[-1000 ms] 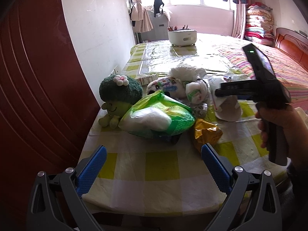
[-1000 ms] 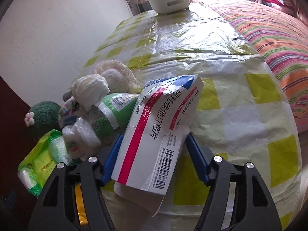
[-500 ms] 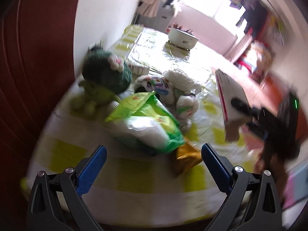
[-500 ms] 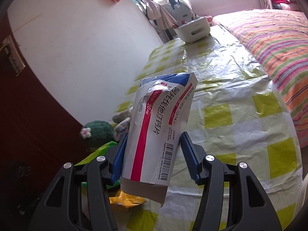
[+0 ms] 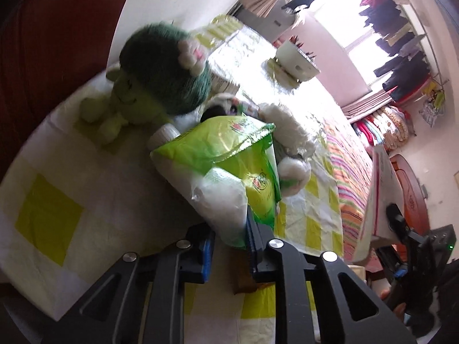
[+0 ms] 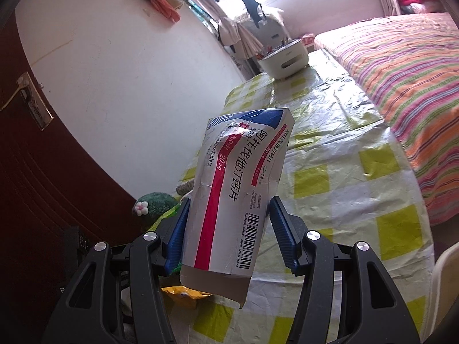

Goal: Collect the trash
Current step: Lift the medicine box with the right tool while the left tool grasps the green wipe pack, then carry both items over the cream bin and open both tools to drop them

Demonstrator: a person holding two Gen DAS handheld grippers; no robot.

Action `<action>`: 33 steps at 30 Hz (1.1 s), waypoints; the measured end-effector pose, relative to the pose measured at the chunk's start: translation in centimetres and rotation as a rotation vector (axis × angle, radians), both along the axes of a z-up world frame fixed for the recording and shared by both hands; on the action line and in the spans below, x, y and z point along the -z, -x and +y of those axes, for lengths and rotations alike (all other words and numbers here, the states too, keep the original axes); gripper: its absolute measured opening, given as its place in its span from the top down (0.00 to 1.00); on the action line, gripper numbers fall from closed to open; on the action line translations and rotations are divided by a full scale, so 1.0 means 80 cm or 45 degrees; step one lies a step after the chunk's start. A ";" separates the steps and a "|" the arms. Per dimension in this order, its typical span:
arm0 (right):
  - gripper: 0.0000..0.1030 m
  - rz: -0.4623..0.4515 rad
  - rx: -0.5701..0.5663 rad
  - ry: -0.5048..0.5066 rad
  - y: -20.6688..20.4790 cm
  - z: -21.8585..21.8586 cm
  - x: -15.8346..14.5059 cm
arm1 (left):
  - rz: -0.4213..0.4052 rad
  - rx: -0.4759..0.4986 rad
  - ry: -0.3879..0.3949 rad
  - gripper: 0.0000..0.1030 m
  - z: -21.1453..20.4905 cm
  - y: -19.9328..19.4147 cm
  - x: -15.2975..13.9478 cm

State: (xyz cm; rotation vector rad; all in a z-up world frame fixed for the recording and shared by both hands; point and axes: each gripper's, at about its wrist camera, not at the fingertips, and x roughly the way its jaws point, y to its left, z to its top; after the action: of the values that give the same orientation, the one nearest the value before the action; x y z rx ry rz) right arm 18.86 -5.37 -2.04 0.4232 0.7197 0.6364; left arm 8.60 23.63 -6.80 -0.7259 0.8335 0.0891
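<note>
**Step in hand: lifting collected trash clear of the desk**

Status
- Left tool [image 5: 229,246]: jaws just drawn together, now clenched on the near, clear-and-white end of the green bag [image 5: 229,149]. Bag between the pads, with the rest of it lying on the desk [image 5: 86,172] and its far end against the plush toy [image 5: 163,77] and the white wrapped bundles.
- Right tool [image 6: 229,209]: clenched on the medicine box [image 6: 238,189], pads on its two long sides, box raised off the desk and tilted, open flap hanging down at the near end.
- Yellow wrapper [image 6: 183,292]: on the desk below the box, not yet collected.

Procedure
1. Check the bite on the bag before lifting. Only thin film appears pinched, so expect it to slip or stretch.
2. Lift slowly, up and toward the near desk edge. Draw the bag away from the plush toy rather than across it, to avoid toppling the toy or dragging the bundles along.
3. Watch for sag: loose contents will likely swing below the pads.
4. Hold the box with moderate pressure only. Thin card, likely empty, easily crushed or twisted out of the pads.
5. Carry the two tools well apart so that box and bag do not collide.
6. Return for the yellow wrapper afterwards.

Trash container: not visible in either view.
</note>
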 end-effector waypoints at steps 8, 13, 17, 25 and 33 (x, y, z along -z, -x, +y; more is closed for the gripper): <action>0.48 -0.112 0.145 -0.018 0.029 -0.050 -0.018 | -0.239 0.031 -0.239 0.85 -0.042 -0.009 -0.062; 0.48 -0.150 0.274 -0.037 0.047 -0.090 -0.021 | -0.389 0.144 -0.266 0.85 -0.089 -0.025 -0.114; 0.48 -0.170 0.395 -0.025 0.063 -0.123 -0.019 | -0.470 0.280 -0.287 0.85 -0.143 -0.035 -0.144; 0.47 -0.194 0.642 0.132 0.105 -0.183 0.001 | -0.469 0.554 -0.280 0.85 -0.227 -0.023 -0.117; 0.46 -0.122 0.803 0.172 0.133 -0.232 0.031 | -0.491 0.678 -0.314 0.85 -0.283 -0.013 -0.113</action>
State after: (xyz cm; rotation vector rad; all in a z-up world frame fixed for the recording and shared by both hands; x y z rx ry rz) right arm 8.26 -23.89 -4.52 0.4610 0.4935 0.0130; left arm 9.66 0.98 2.27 -0.2581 0.6069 -0.4089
